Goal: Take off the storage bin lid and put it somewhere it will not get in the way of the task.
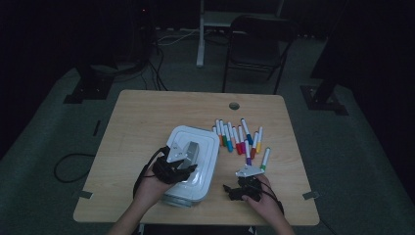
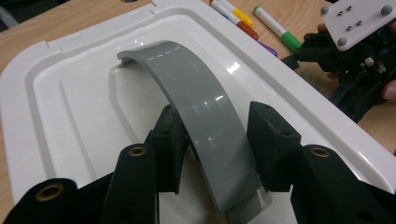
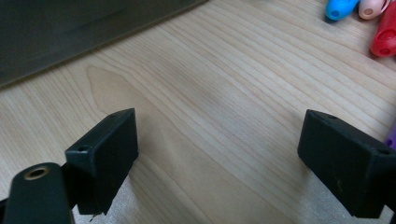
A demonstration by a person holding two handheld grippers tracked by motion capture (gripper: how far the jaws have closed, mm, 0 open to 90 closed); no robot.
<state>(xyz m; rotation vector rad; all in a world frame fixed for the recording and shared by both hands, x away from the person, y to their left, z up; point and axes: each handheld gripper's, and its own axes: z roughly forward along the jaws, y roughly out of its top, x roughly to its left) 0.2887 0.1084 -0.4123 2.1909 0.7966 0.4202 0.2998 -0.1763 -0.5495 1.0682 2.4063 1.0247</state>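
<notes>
One white lidded box [image 1: 193, 164] sits lower centre on your tabletop [image 1: 147, 117], contents hidden; your left gripper [image 2: 219, 140] is closed around its grey handle [image 2: 201, 107], while your right gripper [image 3: 219, 158] gapes wide and empty.

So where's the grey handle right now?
The grey handle stands up on the white box's lid, left of the markers in the high view, between the left gripper jaws.
</notes>
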